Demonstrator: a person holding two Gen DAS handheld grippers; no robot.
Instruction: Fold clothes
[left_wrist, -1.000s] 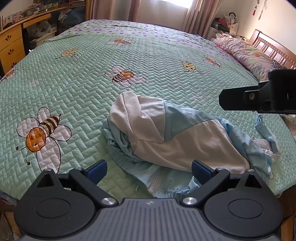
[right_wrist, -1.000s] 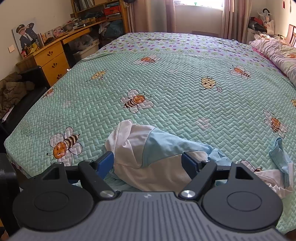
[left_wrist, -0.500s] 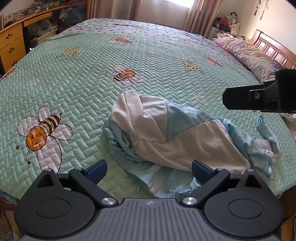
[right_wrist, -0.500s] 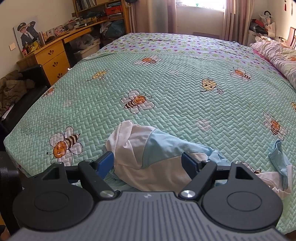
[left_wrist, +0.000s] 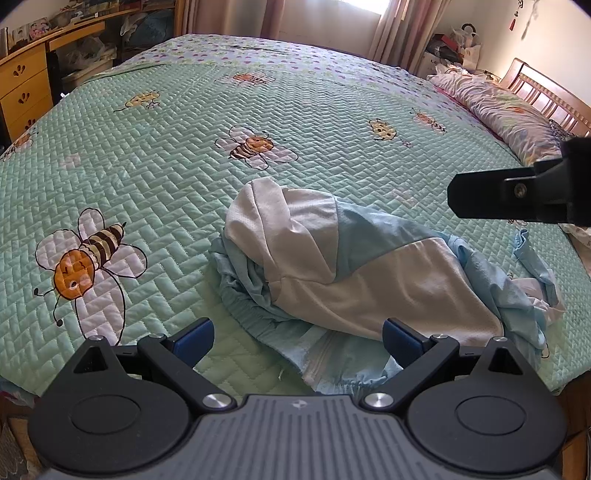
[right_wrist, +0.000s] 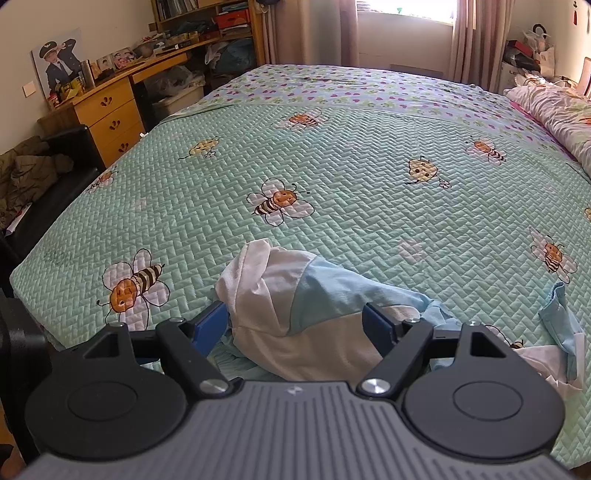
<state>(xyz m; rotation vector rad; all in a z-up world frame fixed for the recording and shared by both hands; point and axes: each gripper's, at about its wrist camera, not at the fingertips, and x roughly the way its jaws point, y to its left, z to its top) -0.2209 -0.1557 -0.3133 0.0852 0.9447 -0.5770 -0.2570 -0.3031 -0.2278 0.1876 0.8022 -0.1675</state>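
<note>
Clothes (left_wrist: 354, 266) sit in a crumpled heap near the front edge of the bed, a white and light-blue garment with more pale blue fabric bunched under it and trailing off to the right side.

Both tongs hang tilted down toward that heap, neither one touching it. The left gripper (left_wrist: 297, 341) has its blue pads spread wide, nothing between them but air, and the near hem of the pile lies just ahead of its tips. The right gripper (right_wrist: 297, 325) is released too, jaws wide apart, with the white part of the garment showing in the gap but below it, not pinched. From the left tong's camera you can see the right tong poking in from the right, above the far end of the pile.

Past the heap the green quilt (left_wrist: 147, 177) stretches away, with bee pictures stitched on; one big bee (left_wrist: 88, 258) is off to the left of the tongs. Farther on there's a flowery pillow (left_wrist: 509, 110) at right, a wooden desk (right_wrist: 110, 107) with drawers at left, and curtains (right_wrist: 476, 44) by the window.
</note>
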